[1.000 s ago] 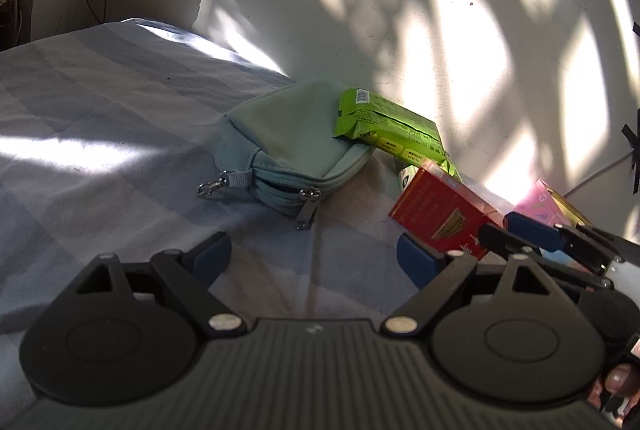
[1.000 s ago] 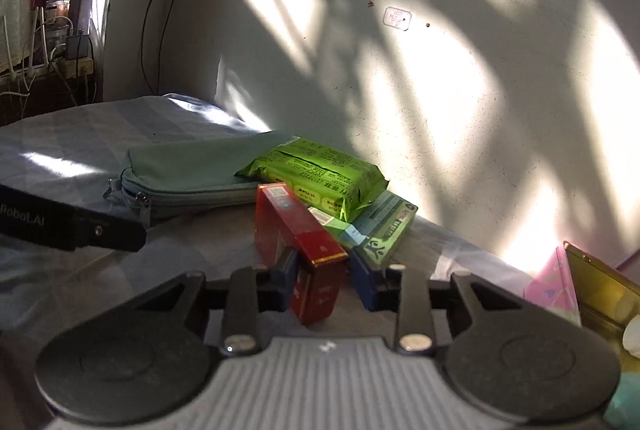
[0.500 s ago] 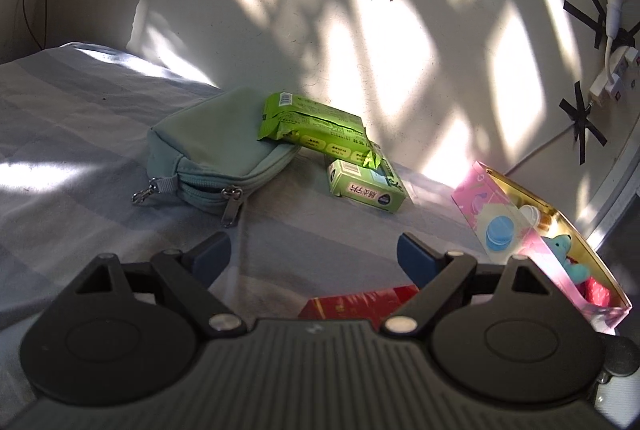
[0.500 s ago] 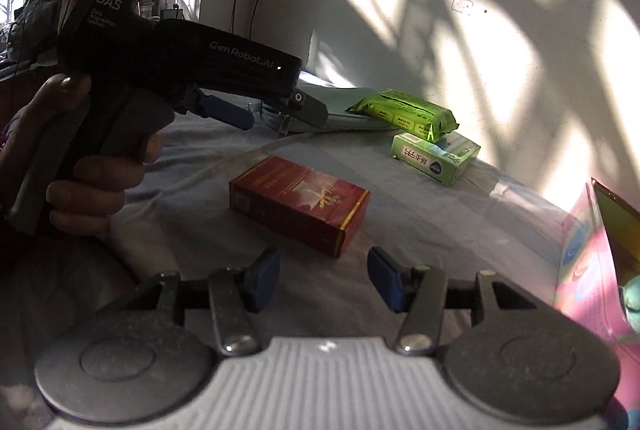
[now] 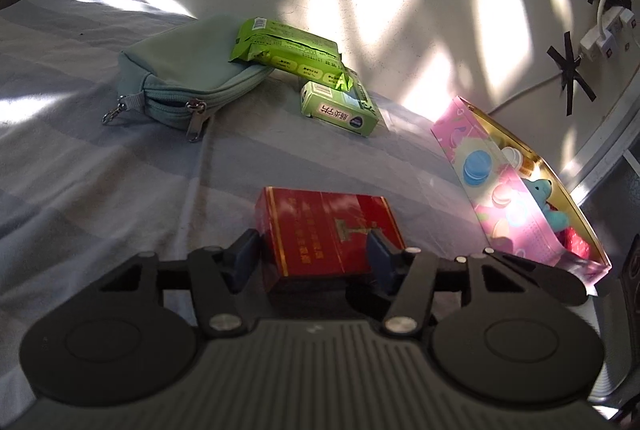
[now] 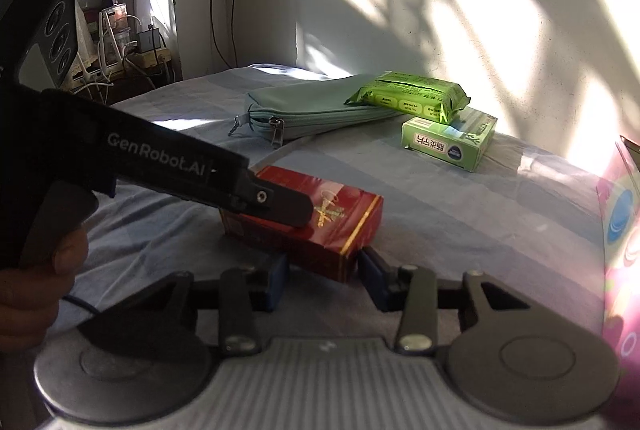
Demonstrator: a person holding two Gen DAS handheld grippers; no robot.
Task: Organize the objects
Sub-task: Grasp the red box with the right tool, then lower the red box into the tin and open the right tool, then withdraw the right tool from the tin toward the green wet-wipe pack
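Red box [image 5: 328, 230] gripped by left fingers [image 5: 248, 254]; right fingers [image 6: 276, 282] gape beside it, green packet [image 5: 340, 107] beyond.

Bare bedsheet [image 5: 100, 157] lies open left of the jaws. A pink box [image 5: 516, 197] blocks the right; a pouch [image 5: 180, 77] and green packets [image 5: 288, 47] stand ahead.
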